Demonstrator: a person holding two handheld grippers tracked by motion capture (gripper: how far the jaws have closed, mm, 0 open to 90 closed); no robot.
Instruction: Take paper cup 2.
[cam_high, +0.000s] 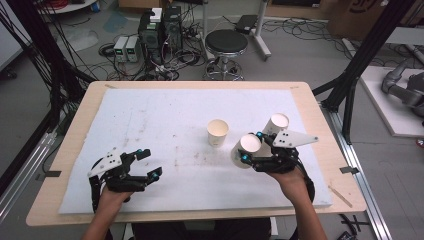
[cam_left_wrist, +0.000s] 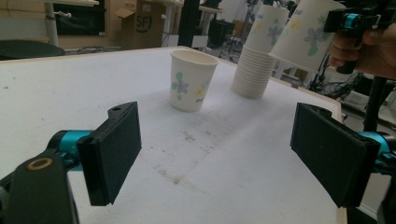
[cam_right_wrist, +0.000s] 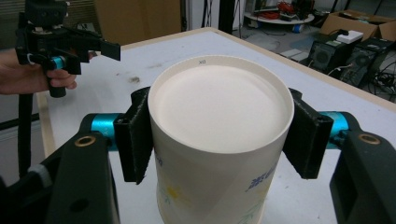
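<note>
My right gripper (cam_high: 251, 146) is shut on a white paper cup with a flower print (cam_high: 246, 150), held tilted on its side above the mat. In the right gripper view the cup's flat bottom (cam_right_wrist: 219, 105) faces the camera, with the black pads (cam_right_wrist: 135, 140) pressed on both sides of it. A second cup (cam_high: 218, 132) stands upright near the mat's middle, just left of the held one. A stack of nested cups (cam_high: 276, 124) stands behind the right gripper. My left gripper (cam_high: 152, 162) stands open over the mat's front left, with nothing between its jaws (cam_left_wrist: 219, 154).
A white foam mat (cam_high: 165, 115) covers most of the wooden table (cam_high: 75, 125). Black frame posts stand at both sides of the table. Beyond the far edge are a black stool (cam_high: 226, 42), boxes of electronics and loose cables on the floor.
</note>
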